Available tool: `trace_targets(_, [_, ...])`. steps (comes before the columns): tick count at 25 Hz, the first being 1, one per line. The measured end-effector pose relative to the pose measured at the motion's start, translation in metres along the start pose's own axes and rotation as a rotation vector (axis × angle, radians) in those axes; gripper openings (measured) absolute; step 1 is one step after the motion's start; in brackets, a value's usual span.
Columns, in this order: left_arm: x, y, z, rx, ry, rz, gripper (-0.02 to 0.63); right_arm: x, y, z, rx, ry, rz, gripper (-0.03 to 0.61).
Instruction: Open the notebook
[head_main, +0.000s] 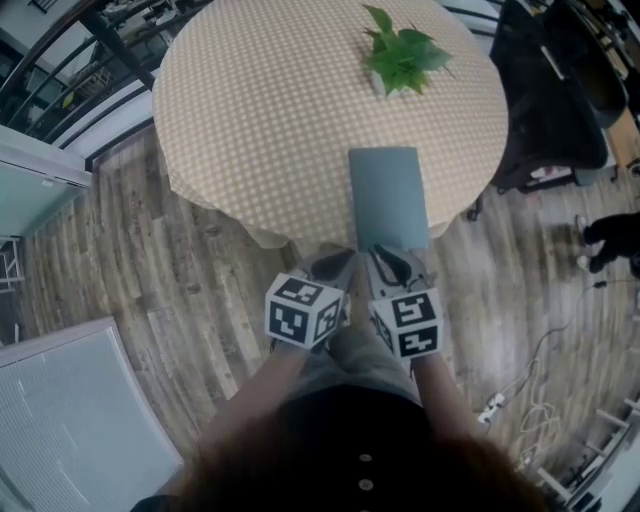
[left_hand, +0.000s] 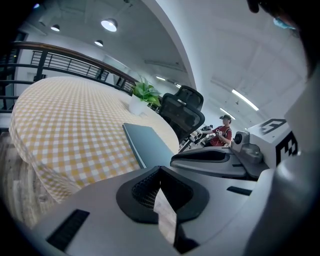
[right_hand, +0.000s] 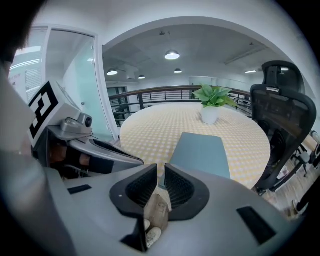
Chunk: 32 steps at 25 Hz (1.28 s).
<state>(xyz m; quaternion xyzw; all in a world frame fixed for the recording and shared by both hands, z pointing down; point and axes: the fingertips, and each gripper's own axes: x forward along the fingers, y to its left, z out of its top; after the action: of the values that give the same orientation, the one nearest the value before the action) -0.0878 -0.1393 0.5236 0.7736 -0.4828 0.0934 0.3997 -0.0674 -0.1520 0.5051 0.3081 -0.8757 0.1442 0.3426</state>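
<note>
checked table (head_main: 250, 120) bears one closed notebook (head_main: 388, 198) and one potted plant (head_main: 402, 55), the notebook just beyond the two grippers: left gripper (head_main: 335, 268) jaws together, right gripper (head_main: 392, 262) jaws slightly apart.

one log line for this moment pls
notebook: closed, flat on table | left gripper: jaws shut, empty | right gripper: jaws slightly apart, empty

The grey-blue notebook (head_main: 388, 197) lies closed and flat at the near edge of the checked table (head_main: 250, 100).
</note>
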Motion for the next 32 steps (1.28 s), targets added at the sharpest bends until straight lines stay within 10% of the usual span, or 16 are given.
trace_targets(32, [0.021, 0.033, -0.03, -0.117, 0.024, -0.015, 0.009, 0.048, -0.009, -0.034, -0.351, 0.119, -0.175, 0.137])
